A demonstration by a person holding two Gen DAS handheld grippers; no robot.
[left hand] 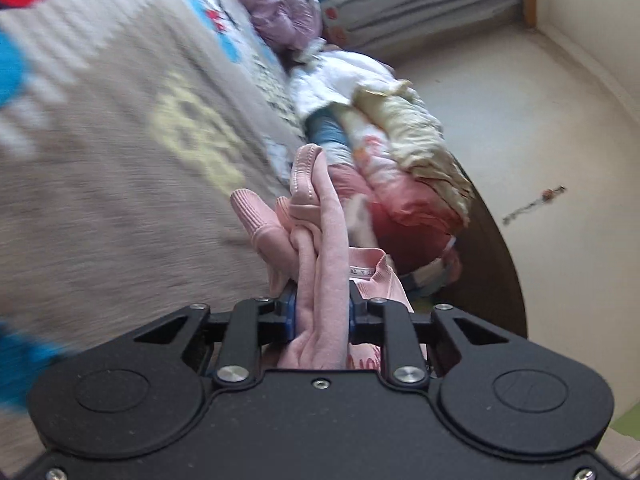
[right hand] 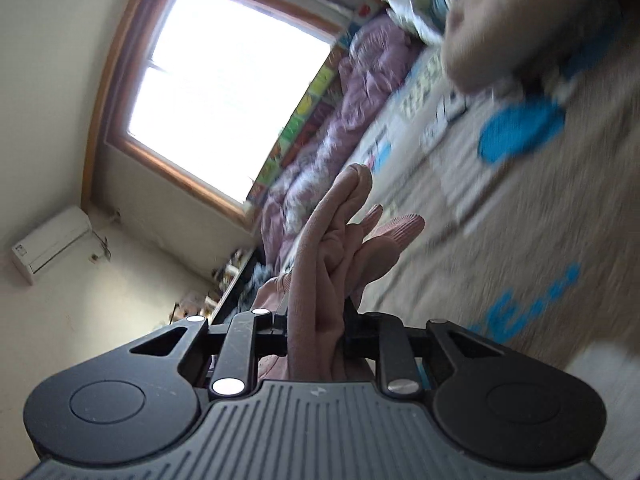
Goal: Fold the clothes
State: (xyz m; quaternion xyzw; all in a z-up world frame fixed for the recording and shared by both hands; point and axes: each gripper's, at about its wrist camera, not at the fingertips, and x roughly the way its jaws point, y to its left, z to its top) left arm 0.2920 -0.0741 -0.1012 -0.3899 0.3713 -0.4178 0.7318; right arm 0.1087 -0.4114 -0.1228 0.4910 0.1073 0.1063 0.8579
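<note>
Left wrist view. The left gripper (left hand: 322, 312) is pinched on a bunched fold of a pink garment (left hand: 320, 240) — the cloth fills the gap between the two blue-padded fingers (left hand: 291, 316) and rises beyond them in a rolled ridge, with a ribbed cuff (left hand: 256, 216) hanging to the left and a white label (left hand: 362, 271) showing to the right. Behind the garment lies a bed covered by a grey-brown patterned blanket (left hand: 120, 200), blurred, with blue, red and yellow motifs. Along the bed's far edge sits a pile of crumpled clothes (left hand: 400, 152) in cream, white, teal and red, and further back a lilac quilted item (left hand: 280, 4). To the right, a pale floor (left hand: 520, 140) bears one small dark scrap (left hand: 534, 205).

Right wrist view. The right gripper (right hand: 316, 320) is likewise pressed onto a thick gather of the same pink garment (right hand: 332, 248), which stands up between the fingers; ribbed cuff ends (right hand: 396, 236) fan out to the right. The picture is strongly tilted. A bright window (right hand: 224, 84) with a wooden frame fills the upper left, and a wall-mounted air conditioner (right hand: 52, 244) hangs lower left. The lilac quilted item (right hand: 352, 100) runs along a colourful strip at the bed's edge — the blanket (right hand: 520, 240) spreads to the right, blurred.
</note>
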